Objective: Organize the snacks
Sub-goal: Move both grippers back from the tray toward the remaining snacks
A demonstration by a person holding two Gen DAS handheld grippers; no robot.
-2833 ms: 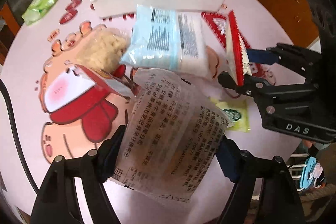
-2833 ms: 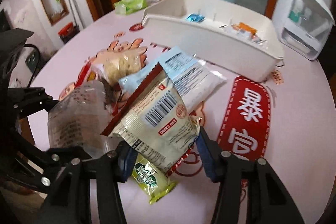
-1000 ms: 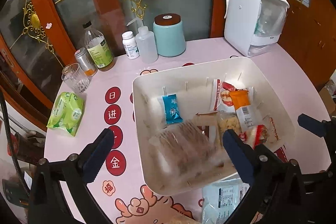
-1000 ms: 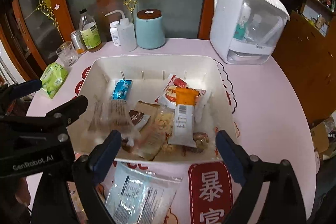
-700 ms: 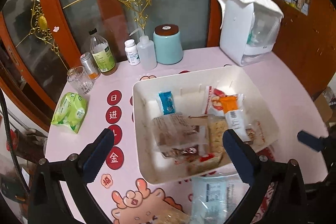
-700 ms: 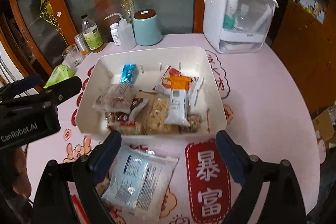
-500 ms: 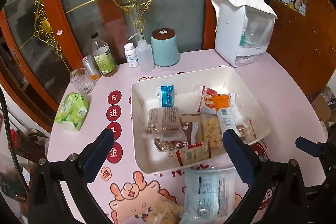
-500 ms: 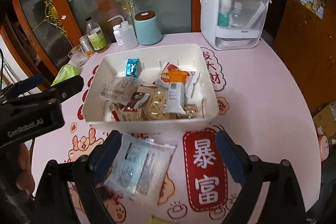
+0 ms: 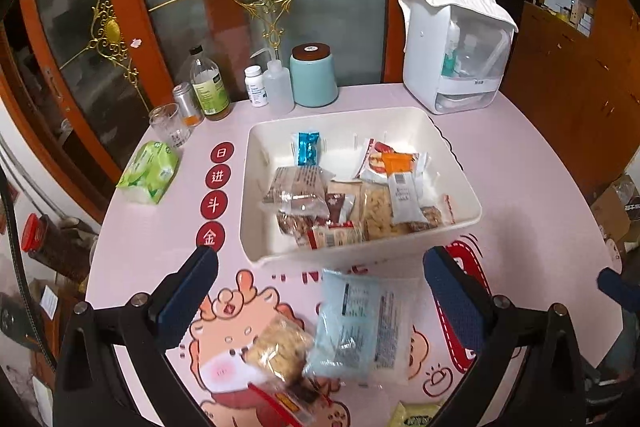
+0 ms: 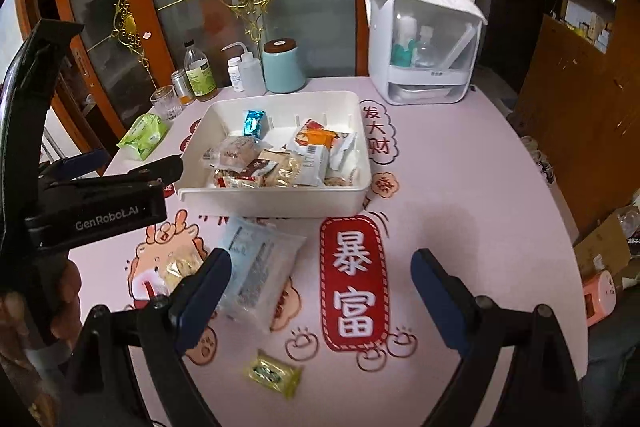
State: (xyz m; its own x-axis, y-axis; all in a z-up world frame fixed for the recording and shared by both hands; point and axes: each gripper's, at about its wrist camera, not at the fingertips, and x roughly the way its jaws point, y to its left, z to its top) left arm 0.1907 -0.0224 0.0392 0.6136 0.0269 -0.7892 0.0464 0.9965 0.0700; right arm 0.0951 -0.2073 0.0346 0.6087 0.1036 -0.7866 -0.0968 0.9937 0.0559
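Note:
A white bin (image 9: 460,171) (image 10: 280,201) on the pink table holds several snack packets. In front of it on the table lie a pale blue packet (image 9: 362,323) (image 10: 260,267), a clear bag of yellow crackers (image 9: 280,351) (image 10: 178,269), a red-edged packet (image 9: 280,401) and a small green-yellow packet (image 10: 272,375) (image 9: 412,415). My left gripper (image 9: 320,291) is open and empty, held high above the loose packets. My right gripper (image 10: 320,287) is open and empty, above the table to the right of the blue packet. The left gripper's body also shows at the left of the right wrist view (image 10: 100,203).
Behind the bin stand a teal canister (image 9: 313,75), white bottles (image 9: 278,89), a green-labelled bottle (image 9: 208,87), a can, a glass (image 9: 170,125) and a white dispenser box (image 9: 460,55). A green tissue pack (image 9: 150,171) lies at the left. The table edge curves round at right.
Both grippers let their packets go into the bin, opened, and have drawn back and upward. The bin now looks smaller and farther, and the loose packets on the table have come into view.

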